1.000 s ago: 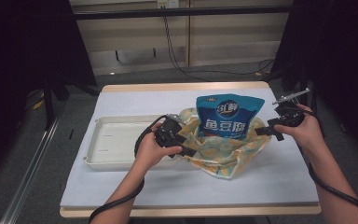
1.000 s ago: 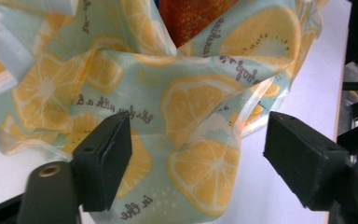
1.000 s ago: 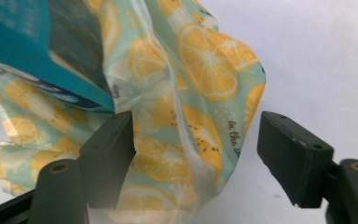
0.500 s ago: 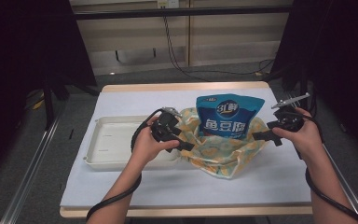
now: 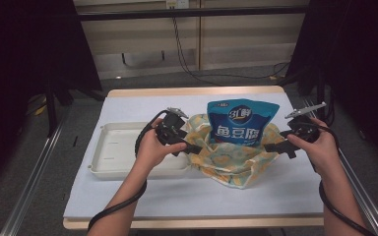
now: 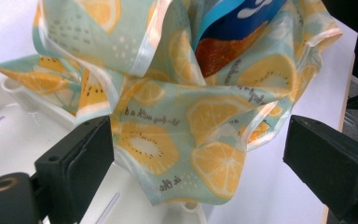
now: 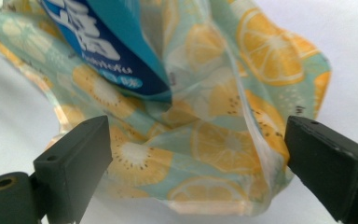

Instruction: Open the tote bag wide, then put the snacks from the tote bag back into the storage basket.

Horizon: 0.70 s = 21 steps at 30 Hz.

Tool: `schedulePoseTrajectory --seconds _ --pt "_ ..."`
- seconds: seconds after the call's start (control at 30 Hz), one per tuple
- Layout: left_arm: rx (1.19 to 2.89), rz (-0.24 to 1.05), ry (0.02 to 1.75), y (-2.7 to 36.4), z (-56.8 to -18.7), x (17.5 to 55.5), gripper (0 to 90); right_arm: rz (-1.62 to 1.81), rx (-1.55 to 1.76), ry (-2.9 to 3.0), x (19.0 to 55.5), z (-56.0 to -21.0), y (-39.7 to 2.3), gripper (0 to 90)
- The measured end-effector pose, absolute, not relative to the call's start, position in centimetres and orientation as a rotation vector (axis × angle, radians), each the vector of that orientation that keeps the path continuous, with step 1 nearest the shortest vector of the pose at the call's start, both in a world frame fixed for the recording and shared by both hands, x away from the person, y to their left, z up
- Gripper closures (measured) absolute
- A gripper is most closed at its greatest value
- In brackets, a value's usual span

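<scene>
Fruit-print bag (image 5: 229,160) between left tongs (image 5: 195,149), right tongs (image 5: 275,147).

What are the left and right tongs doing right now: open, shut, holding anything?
Left tongs: open, jaws just been opening; fruit-print bag lies between them, unpinched.
Right tongs: open, jaws just been opening; same bag between them, not gripped.

the fruit-print bag (image 6: 182,135) is seen as thin, glossy, crinkled plastic film. the blue pouch (image 5: 241,123) appears glossy. the tray (image 5: 113,152) looks smooth white plastic; the table cover (image 5: 275,191) is matt.
</scene>
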<state>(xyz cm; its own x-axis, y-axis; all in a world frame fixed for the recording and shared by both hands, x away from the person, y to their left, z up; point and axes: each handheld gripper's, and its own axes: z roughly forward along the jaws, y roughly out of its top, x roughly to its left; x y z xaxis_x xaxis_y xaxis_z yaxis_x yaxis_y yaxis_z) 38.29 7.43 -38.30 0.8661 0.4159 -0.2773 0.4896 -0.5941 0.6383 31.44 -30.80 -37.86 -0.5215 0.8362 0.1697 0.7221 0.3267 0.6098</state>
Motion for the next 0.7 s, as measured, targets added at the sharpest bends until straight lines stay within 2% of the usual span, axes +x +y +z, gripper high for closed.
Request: schedulePoseTrajectory --seconds 0.7 --pt "2.291 -0.112 0.625 6.5 -36.1 39.7 8.9 0.937 1.413 2.454 29.8 -37.5 -31.8 7.6"
